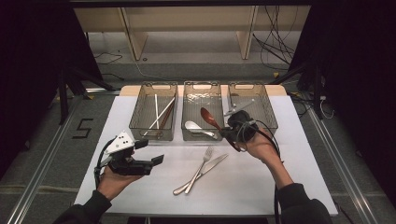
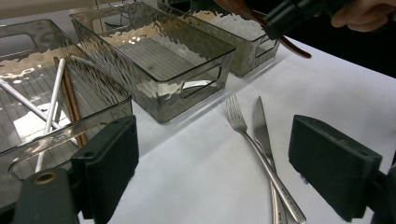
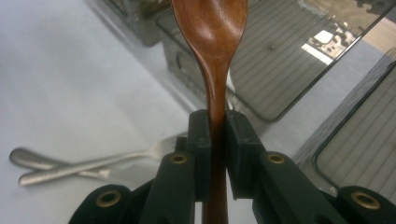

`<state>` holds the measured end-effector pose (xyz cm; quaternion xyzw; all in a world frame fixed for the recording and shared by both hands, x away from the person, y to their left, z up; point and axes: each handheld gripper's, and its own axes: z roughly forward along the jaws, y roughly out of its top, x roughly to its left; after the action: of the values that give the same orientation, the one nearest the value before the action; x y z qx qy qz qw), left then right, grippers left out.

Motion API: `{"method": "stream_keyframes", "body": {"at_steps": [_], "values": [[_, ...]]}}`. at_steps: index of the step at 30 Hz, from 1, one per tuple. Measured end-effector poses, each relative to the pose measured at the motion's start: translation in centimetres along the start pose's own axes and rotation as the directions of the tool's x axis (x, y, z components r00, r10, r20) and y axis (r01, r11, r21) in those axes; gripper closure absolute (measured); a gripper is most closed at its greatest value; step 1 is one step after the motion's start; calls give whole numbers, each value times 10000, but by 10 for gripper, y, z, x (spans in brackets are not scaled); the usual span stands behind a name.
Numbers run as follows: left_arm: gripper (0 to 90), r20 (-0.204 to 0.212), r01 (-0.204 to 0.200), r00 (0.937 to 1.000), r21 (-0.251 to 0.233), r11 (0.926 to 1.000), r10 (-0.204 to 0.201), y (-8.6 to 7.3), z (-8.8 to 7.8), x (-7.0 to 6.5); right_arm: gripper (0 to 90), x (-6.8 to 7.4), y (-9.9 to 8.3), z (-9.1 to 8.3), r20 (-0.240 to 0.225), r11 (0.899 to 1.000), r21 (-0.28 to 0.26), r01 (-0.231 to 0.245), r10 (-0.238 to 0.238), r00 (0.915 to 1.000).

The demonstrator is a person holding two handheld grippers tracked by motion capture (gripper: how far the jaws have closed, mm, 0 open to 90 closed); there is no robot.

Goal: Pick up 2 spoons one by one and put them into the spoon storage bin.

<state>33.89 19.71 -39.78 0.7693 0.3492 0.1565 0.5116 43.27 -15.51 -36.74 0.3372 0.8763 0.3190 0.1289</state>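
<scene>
Right now my left gripper (image 1: 154,151) hangs idle over the near-left of the white mat (image 1: 140,186), jaws spread wide with nothing between them, pointing across toward the cutlery. Just ahead, mid-mat, a fork (image 1: 200,169) and a knife (image 1: 208,167) lie crossed, touching, handles toward me. Past them, my right gripper (image 1: 223,129) has its jaws pinched on the neck of a wooden spoon (image 1: 210,118); in the right gripper view the spoon (image 3: 215,56) rises straight out between the pads, bowl forward. I hold it in the air over the front edge of the middle bin (image 1: 201,100), where a white spoon (image 1: 196,127) already lies. The left bin (image 1: 140,105) holds chopsticks (image 1: 161,114), and the right bin (image 1: 268,105) has something metal I can't make out. I judge I'm mid-carry in a sort. Next I'd bring the spoon over the middle bin's floor, lower it clear of the rim, then part the jaws so it lands beside the white one.
</scene>
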Motion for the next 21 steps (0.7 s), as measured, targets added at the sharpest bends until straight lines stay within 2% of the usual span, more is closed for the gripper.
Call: {"method": "stream_keyframes", "body": {"at_steps": [13, 21], "values": [[159, 64, -17, 10000, -5, 10000, 17, 0, 0, 0, 818, -20, 49, 31, 166, 9993, 122, -342, 340, 9993], [159, 74, 44, 10000, -43, 10000, -44, 0, 0, 1, 817, -33, 65, 48, 284, 9972, 297, -682, 674, 9973]]}}
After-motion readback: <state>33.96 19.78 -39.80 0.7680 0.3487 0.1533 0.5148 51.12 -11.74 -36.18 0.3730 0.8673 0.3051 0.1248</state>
